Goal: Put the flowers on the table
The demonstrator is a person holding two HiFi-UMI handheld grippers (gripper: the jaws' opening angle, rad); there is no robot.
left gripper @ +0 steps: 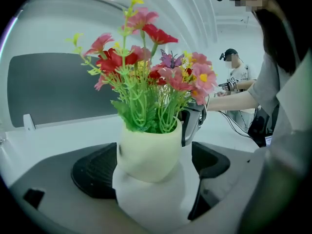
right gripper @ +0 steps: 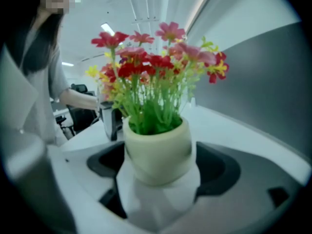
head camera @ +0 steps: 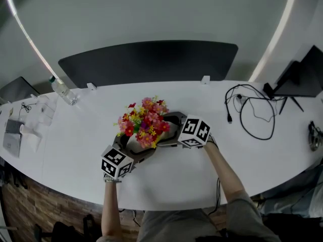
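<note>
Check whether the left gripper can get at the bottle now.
Probably not yet: the pot stands between the left gripper's jaws. Otherwise the table between it and the bottle looks bare.

No words, numbers or brand names can be read in any view. The only printed signs are the black-and-white square patterns on the left gripper's marker cube and the right gripper's marker cube; these are coded blocks, not letters or digits. Any print on the plastic bottle is too small to make out.
</note>
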